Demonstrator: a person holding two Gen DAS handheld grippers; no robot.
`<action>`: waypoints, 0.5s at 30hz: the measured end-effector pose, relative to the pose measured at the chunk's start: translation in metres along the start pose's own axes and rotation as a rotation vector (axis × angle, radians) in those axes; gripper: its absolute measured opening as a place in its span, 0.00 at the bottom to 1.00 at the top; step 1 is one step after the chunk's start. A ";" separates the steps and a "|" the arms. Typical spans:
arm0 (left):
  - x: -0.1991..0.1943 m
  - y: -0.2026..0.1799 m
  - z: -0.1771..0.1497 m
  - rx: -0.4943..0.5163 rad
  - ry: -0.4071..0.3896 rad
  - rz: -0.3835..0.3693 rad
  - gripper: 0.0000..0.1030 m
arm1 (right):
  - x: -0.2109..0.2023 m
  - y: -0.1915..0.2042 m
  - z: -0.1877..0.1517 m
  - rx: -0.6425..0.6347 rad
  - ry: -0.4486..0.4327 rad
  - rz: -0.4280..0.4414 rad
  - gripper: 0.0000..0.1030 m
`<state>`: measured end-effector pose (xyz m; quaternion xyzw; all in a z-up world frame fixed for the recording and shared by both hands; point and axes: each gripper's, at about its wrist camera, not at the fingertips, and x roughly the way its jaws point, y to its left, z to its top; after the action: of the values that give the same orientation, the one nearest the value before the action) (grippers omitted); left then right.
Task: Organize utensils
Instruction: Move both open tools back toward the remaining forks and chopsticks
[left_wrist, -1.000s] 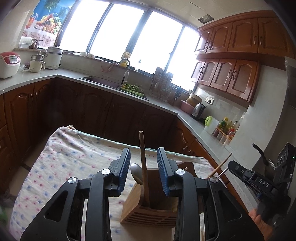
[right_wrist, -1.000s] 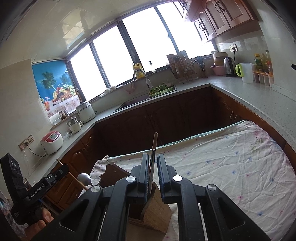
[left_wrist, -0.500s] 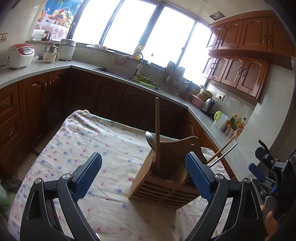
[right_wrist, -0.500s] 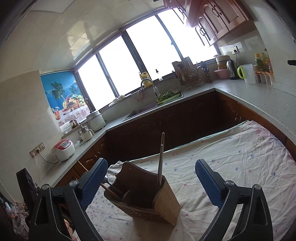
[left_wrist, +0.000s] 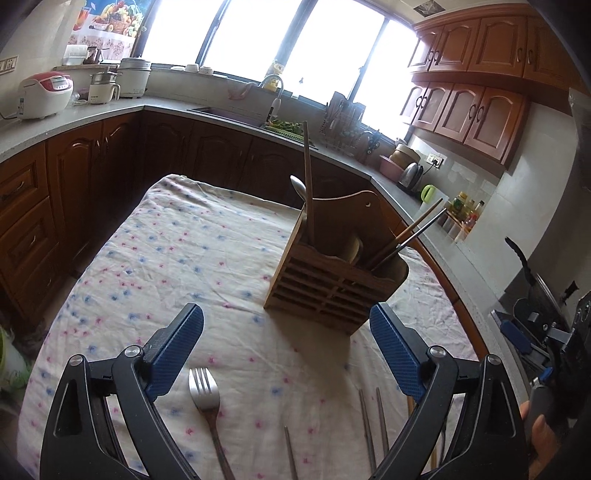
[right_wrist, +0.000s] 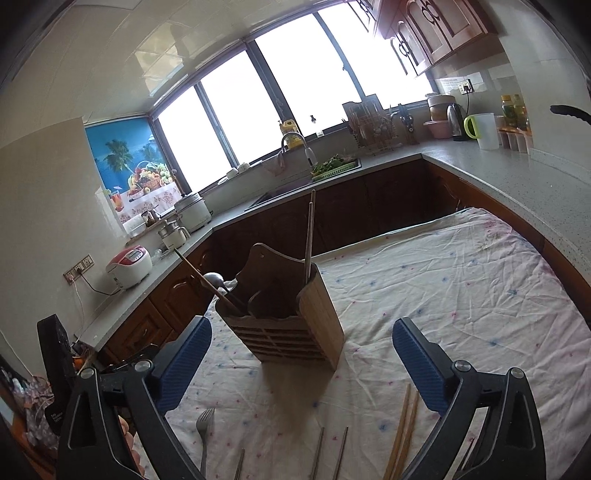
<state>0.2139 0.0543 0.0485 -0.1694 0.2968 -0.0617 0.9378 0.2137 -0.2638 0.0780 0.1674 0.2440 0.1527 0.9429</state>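
Both jaws stand spread and empty: left gripper (left_wrist: 286, 350), right gripper (right_wrist: 301, 363). The wooden holder (left_wrist: 332, 284) stands mid-frame on the clothed bench (left_wrist: 184, 258). A fork (left_wrist: 207, 398) and chopsticks (right_wrist: 404, 432) lie at the lower edge; open cloth spreads left.

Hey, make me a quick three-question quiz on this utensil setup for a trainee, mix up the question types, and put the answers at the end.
1. True or false: the fork already stands in the wooden holder.
2. Multiple choice: the two wooden chopsticks on the cloth lie nearest which gripper's fingers? A) left gripper B) right gripper C) neither, they stand in the holder.
3. Fill in: both grippers' jaws are ____, with nothing held between them.

Key: 1. False; it lies flat on the cloth near the left gripper. 2. B. 3. Open.
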 end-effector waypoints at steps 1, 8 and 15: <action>-0.004 -0.001 -0.005 0.003 0.005 0.001 0.91 | -0.005 -0.002 -0.004 0.002 0.004 -0.007 0.97; -0.019 -0.004 -0.037 0.013 0.072 0.003 0.91 | -0.035 -0.015 -0.033 -0.010 0.047 -0.055 0.97; -0.024 0.001 -0.067 0.025 0.128 0.034 0.91 | -0.054 -0.032 -0.069 0.001 0.099 -0.112 0.97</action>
<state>0.1557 0.0414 0.0101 -0.1482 0.3584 -0.0602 0.9198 0.1397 -0.2960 0.0305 0.1461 0.2995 0.1077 0.9367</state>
